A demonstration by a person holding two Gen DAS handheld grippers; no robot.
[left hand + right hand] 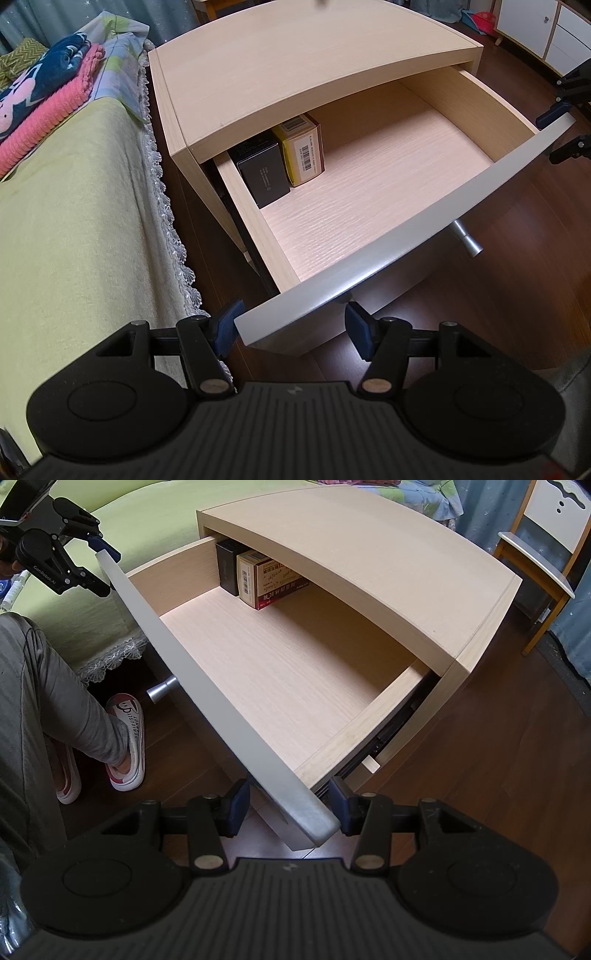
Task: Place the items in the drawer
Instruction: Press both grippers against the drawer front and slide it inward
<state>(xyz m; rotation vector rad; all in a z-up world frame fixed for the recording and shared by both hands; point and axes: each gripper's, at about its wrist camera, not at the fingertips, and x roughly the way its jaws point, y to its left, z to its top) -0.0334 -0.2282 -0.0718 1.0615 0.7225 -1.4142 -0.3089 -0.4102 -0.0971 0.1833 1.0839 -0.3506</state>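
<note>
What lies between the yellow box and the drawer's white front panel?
Only bare drawer floor separates the yellow box from the white front panel; both wrist views show this.

"CenRobot.AI" on left gripper (98,566); box labels unreadable
</note>
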